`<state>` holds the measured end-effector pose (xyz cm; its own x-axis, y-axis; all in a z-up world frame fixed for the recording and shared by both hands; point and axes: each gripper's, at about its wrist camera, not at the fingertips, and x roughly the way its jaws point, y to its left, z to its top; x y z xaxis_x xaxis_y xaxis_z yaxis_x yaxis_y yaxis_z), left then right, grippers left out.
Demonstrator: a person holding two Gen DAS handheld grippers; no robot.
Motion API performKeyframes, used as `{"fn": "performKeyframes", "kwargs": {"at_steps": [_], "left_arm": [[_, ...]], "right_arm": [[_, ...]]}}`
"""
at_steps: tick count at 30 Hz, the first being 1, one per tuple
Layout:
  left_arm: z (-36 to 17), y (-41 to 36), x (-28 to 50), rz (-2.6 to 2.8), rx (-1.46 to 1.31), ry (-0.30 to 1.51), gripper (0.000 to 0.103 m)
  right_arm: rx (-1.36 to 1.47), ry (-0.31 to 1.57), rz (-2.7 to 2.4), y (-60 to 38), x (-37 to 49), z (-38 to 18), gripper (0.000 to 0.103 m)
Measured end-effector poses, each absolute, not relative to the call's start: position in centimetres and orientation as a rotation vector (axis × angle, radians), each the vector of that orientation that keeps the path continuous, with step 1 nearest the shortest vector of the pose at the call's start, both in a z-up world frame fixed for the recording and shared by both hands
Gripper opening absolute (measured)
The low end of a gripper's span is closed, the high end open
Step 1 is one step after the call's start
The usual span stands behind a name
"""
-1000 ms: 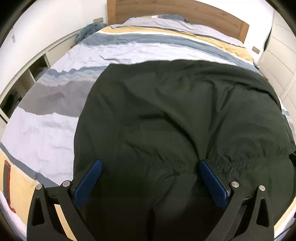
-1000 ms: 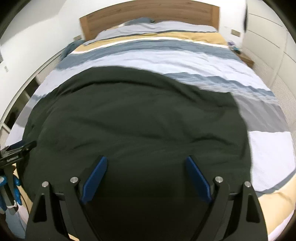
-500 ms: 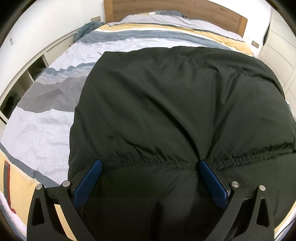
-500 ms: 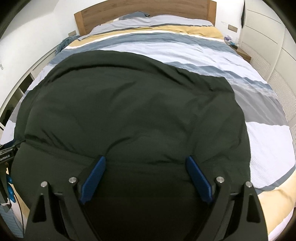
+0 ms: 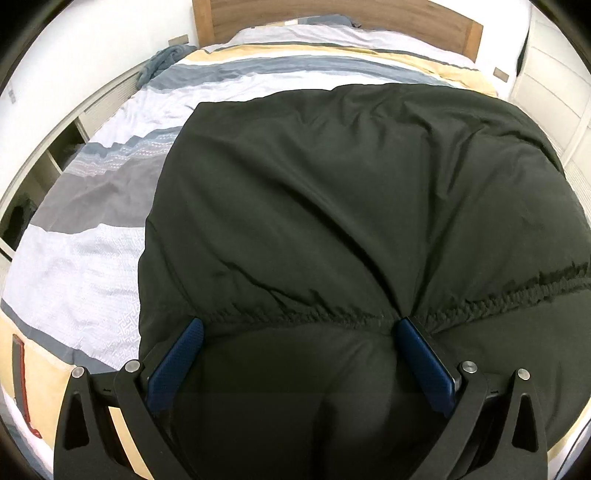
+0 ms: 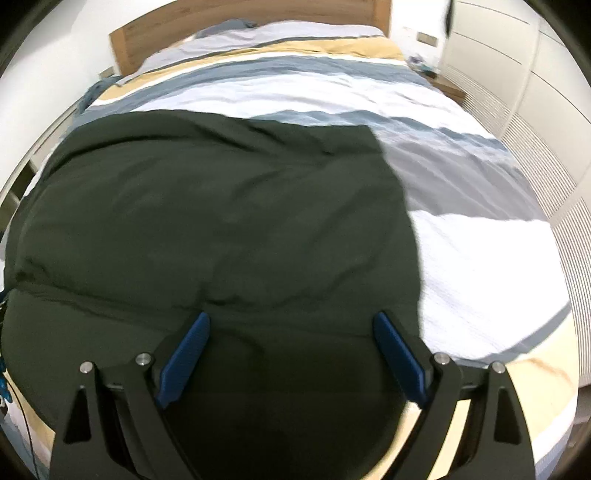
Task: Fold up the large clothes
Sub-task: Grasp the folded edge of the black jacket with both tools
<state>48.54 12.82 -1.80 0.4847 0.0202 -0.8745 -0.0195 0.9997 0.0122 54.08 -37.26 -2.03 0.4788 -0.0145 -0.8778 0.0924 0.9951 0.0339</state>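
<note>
A: Fabric fills both views. What is it, and where does it lie?

B: Your dark green garment (image 5: 332, 206) is spread across a bed (image 5: 85, 258) with a duvet striped in white, grey, blue and yellow. A gathered seam (image 5: 295, 315) runs across the cloth near your left gripper (image 5: 299, 328). The garment's far edge lies on the duvet, well short of the wooden headboard (image 5: 406, 18).

A: How do my left jaws stand?

B: Spread wide. The two blue pads (image 5: 177, 358) sit far apart with the dark cloth between and beneath them. The right-hand pad's tip is at the gathered seam; I cannot tell whether it touches.

A: And my right gripper (image 6: 291, 325)?

B: Also spread wide, blue pads (image 6: 400, 356) apart, over the garment's (image 6: 207, 221) near part. That view is slightly blurred. The cloth's right edge runs just beside the right-hand pad, with white duvet (image 6: 480, 266) past it.

A: Anything else around?

B: A crumpled blue-grey cloth (image 5: 162, 61) lies at the bed's far left corner, and white cabinet fronts (image 6: 517, 74) stand on the right.
</note>
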Motion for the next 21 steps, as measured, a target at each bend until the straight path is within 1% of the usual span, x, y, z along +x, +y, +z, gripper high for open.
{"fn": "performKeyframes", "kwargs": {"at_steps": [9,16,21], "left_arm": [[-1.0,14.7,48.2,-0.008,-0.049,1.061,0.102],[0.0,15.3,47.4,-0.008,-0.055,1.059,0.102],[2.3,18.4,46.1,-0.021,-0.154,0.990,0.102]], "right_arm": [[0.192,1.082,-0.097,-40.8,53.0,-2.2,0.091],[0.190,1.080,-0.114,-41.1,52.9,-1.9,0.091],[0.190,1.077,-0.123,-41.7,52.7,-1.3,0.091]]}}
